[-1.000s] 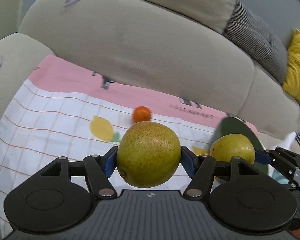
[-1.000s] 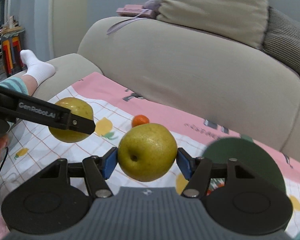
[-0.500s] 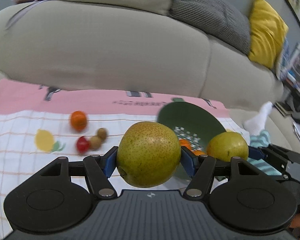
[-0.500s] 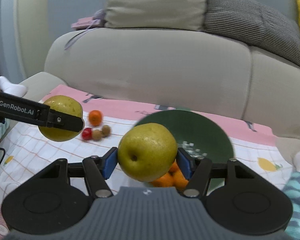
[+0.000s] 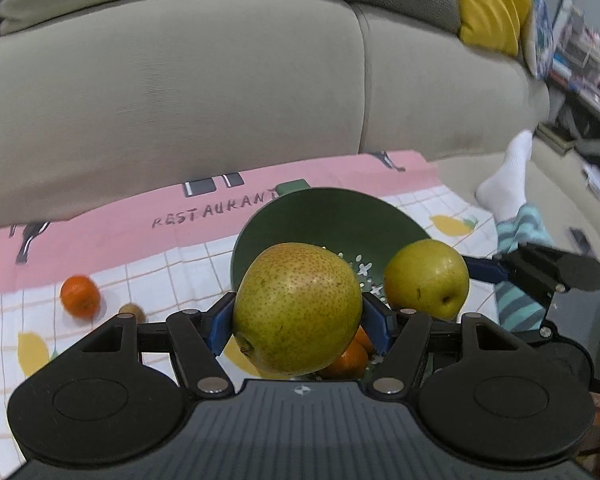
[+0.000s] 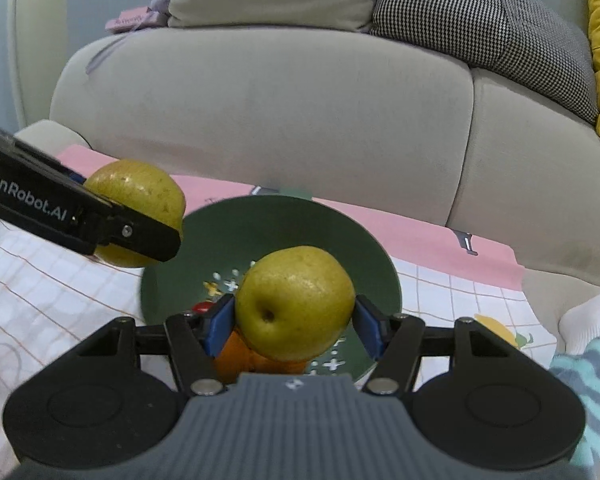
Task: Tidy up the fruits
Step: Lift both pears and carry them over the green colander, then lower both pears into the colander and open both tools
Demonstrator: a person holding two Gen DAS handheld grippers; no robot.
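My left gripper (image 5: 298, 322) is shut on a speckled yellow-green pear (image 5: 296, 308), held in the air at the near left side of a green bowl (image 5: 332, 216). My right gripper (image 6: 294, 326) is shut on a smoother yellow-green pear (image 6: 294, 304), held over the same green bowl (image 6: 292, 224). Each wrist view shows the other gripper's pear too: the smoother pear (image 5: 426, 278) at the right, the speckled pear (image 6: 134, 196) at the left by the bowl's rim. Oranges (image 6: 236, 356) and a small red fruit (image 6: 202, 307) lie in the bowl, partly hidden.
A checked cloth (image 5: 112, 272) with a pink border covers the sofa seat. On it, left of the bowl, lie a mandarin (image 5: 80, 296) and a small brown fruit (image 5: 132, 312). The beige sofa back (image 6: 280, 120) rises behind. A person's foot in a white sock (image 5: 508, 180) rests at the right.
Both grippers have carried their pears to the right, from the open cloth to the green bowl. The bowl, first at the far right, now lies under and behind the pears.
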